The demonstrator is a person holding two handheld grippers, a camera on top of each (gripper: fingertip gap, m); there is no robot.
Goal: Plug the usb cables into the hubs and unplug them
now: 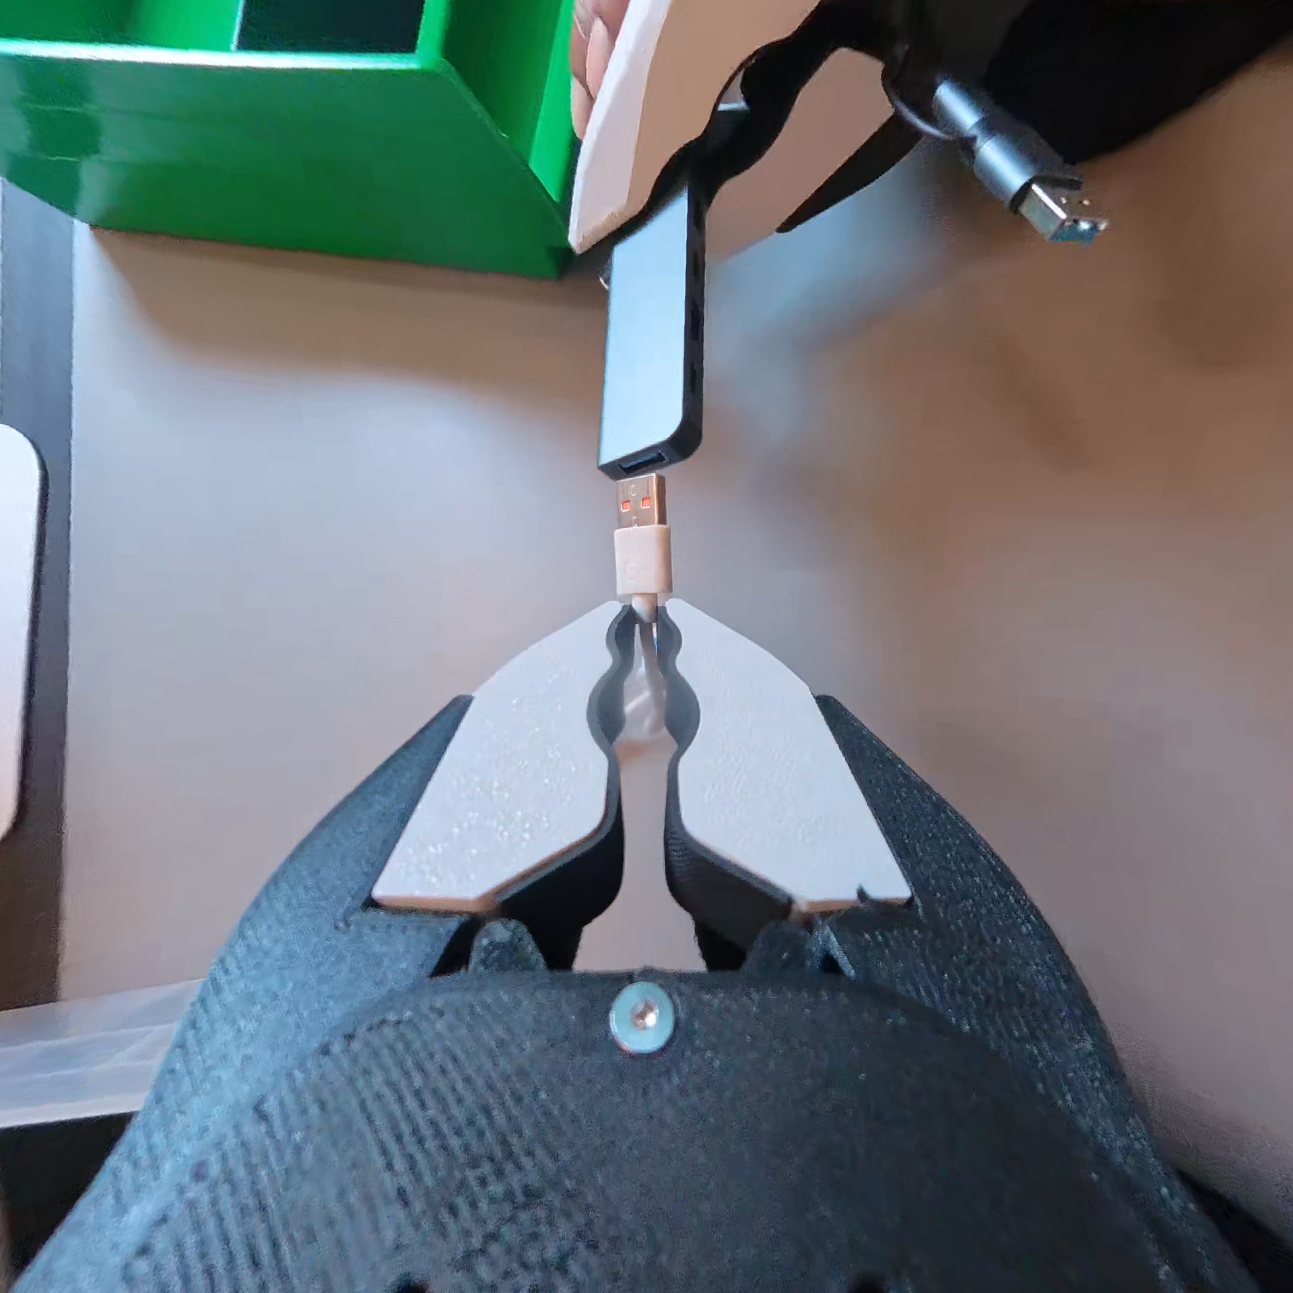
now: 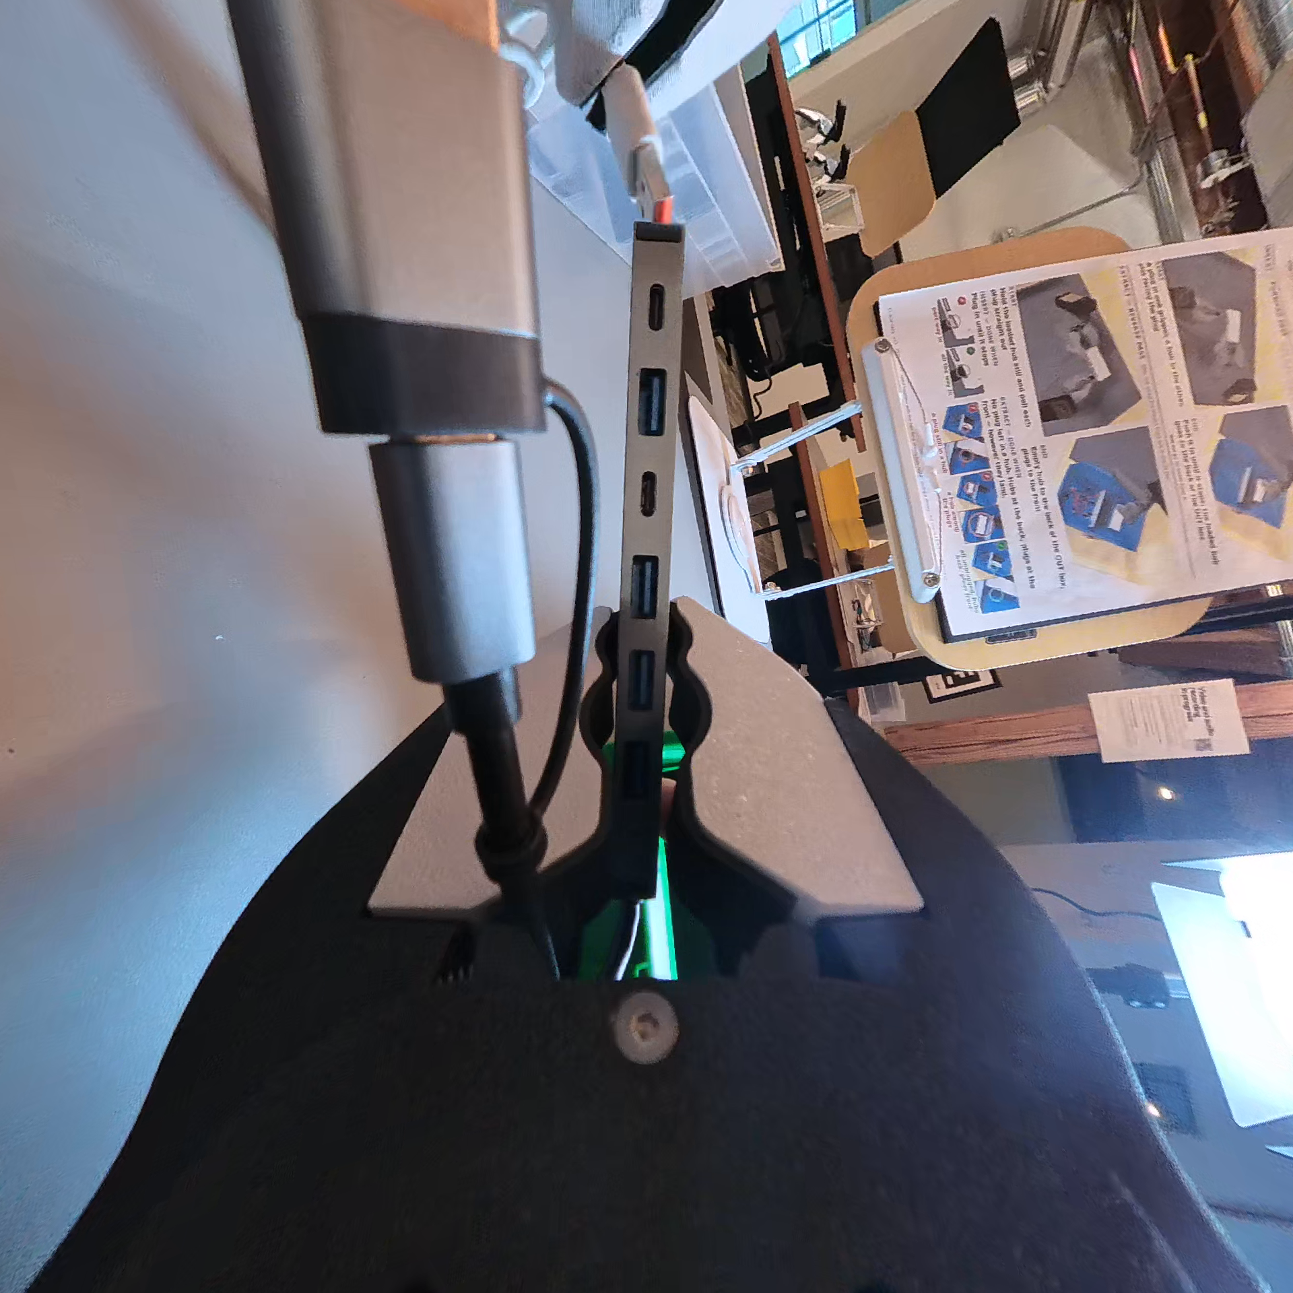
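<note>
The left gripper (image 1: 642,616), clamped on the beige USB-A plug's (image 1: 640,532) cable, holds it just short of the slim dark-grey metal hub's (image 1: 654,336) end port. Their long axes line up. The right gripper (image 2: 642,623) pinches that hub.

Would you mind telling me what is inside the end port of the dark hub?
Nothing yet: the end port of the dark hub is open, and the beige USB plug held by the left claw sits just outside it. The port's depth is too dark to see.

We see a green box (image 1: 294,140) on the desk (image 1: 350,455), and across the room a clipboard (image 2: 1049,455) of printed sheets beside clear bins (image 2: 700,189).
</note>
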